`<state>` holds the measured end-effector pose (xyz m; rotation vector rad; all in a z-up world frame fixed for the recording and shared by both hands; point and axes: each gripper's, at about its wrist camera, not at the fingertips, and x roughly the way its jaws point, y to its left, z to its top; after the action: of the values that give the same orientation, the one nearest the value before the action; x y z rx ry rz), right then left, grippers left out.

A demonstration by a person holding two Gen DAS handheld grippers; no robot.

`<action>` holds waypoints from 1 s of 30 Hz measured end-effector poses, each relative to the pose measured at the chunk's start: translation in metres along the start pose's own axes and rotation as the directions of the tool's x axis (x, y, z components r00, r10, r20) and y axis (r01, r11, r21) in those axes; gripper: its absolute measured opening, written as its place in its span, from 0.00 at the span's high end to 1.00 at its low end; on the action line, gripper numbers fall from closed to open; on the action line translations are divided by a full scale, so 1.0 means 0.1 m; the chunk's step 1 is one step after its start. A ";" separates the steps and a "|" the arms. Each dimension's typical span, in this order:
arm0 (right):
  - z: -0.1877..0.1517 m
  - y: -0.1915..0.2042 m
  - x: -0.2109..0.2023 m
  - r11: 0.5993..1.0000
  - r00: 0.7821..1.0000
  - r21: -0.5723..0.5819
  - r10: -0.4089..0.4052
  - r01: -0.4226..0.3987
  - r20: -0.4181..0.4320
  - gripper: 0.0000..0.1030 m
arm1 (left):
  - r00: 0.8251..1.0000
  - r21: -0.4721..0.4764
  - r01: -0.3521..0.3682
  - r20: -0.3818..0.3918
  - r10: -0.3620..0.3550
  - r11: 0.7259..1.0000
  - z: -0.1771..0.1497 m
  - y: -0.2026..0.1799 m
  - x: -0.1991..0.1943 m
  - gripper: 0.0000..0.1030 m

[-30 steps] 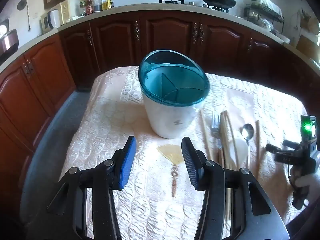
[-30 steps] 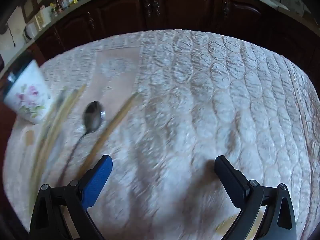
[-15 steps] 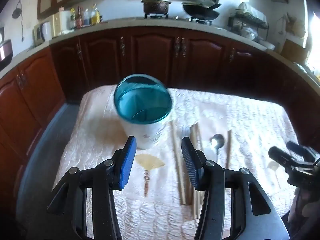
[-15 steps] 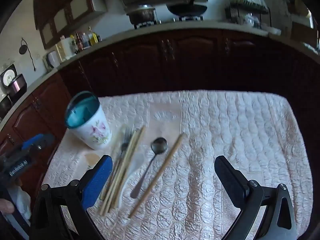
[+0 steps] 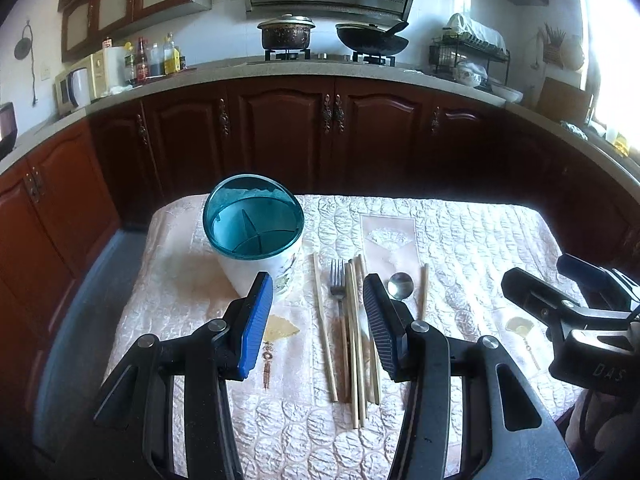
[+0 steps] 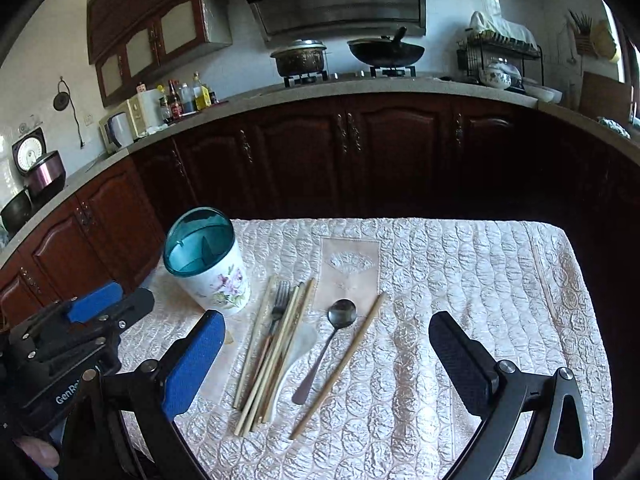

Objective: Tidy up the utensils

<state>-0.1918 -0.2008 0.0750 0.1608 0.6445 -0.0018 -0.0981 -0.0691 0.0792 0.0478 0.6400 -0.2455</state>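
Right wrist view shows our right gripper spread wide and empty, our left gripper half open and empty. Fork, chopsticks and spoon lie right of the holder, lined up, we judge, for easy picking.

Holder blocks left; cloth right bare.
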 end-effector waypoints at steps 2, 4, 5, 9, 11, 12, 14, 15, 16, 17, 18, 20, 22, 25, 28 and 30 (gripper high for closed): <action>-0.01 0.02 -0.02 1.000 1.000 -0.004 0.000 0.000 0.005 0.01 | 1.000 -0.003 -0.002 0.005 0.002 1.000 0.00 0.00 -0.04 0.55; -0.02 0.01 -0.05 1.000 1.000 0.002 0.002 -0.002 0.014 0.01 | 1.000 -0.005 -0.005 0.012 0.005 1.000 0.00 0.01 -0.07 0.55; -0.02 0.01 -0.06 1.000 1.000 0.010 0.004 -0.004 0.021 0.01 | 1.000 -0.006 -0.006 0.016 0.006 1.000 0.00 0.01 -0.09 0.55; -0.06 0.02 -0.08 1.000 1.000 0.028 0.008 -0.009 0.031 0.01 | 1.000 -0.016 -0.004 0.023 0.005 1.000 -0.02 0.04 -0.13 0.55; -0.06 0.03 -0.11 1.000 0.999 0.028 0.002 -0.003 0.033 0.01 | 1.000 -0.021 -0.003 0.026 0.003 1.000 -0.03 0.04 -0.16 0.55; -0.07 0.04 -0.11 1.000 0.999 0.025 0.000 -0.001 0.034 0.01 | 1.000 -0.024 -0.001 0.026 0.001 1.000 -0.03 0.05 -0.16 0.55; -0.07 0.05 -0.14 1.000 0.999 0.016 -0.008 0.007 0.040 0.01 | 1.000 -0.029 0.001 0.024 -0.001 1.000 -0.03 0.05 -0.16 0.55; -0.08 0.06 -0.15 1.000 0.999 0.013 -0.013 0.012 0.043 0.01 | 1.000 -0.030 0.001 0.023 -0.001 1.000 -0.03 0.05 -0.16 0.55; -0.08 0.06 -0.17 1.000 0.999 0.011 -0.018 0.017 0.046 0.01 | 1.000 -0.031 0.002 0.024 -0.001 1.000 -0.04 0.05 -0.17 0.55; -0.07 0.06 -0.17 1.000 0.999 0.011 -0.018 0.017 0.046 0.01 | 1.000 -0.033 0.003 0.025 -0.002 0.999 -0.04 0.05 -0.17 0.55; -0.07 0.07 -0.19 1.000 0.999 0.009 -0.018 0.017 0.045 0.01 | 1.000 -0.037 0.005 0.025 -0.004 0.999 -0.04 0.06 -0.18 0.55; -0.06 0.08 -0.21 1.000 0.998 0.004 -0.029 0.029 0.048 0.01 | 1.000 -0.040 0.009 0.028 -0.008 0.999 -0.05 0.06 -0.20 0.55; -0.06 0.08 -0.22 0.999 0.998 0.003 -0.036 0.036 0.046 0.01 | 0.999 -0.037 0.009 0.033 -0.008 0.999 -0.05 0.05 -0.23 0.55; -0.05 0.09 -0.24 0.999 0.998 0.008 -0.034 0.034 0.046 0.01 | 0.999 -0.040 0.014 0.038 -0.012 0.999 -0.05 0.06 -0.26 0.55; -0.06 0.11 -0.29 0.999 0.997 -0.002 -0.045 0.045 0.056 0.01 | 0.999 -0.040 0.022 0.037 -0.020 0.999 -0.06 0.06 -0.29 0.55; -0.06 0.12 -0.32 0.999 0.997 -0.008 -0.048 0.049 0.055 0.01 | 0.999 -0.043 0.026 0.037 -0.025 0.999 -0.07 0.06 -0.32 0.55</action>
<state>-0.2202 -0.1892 0.0913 0.1354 0.5931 -0.0499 -0.1255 -0.0557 0.0920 -0.0069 0.6098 -0.2563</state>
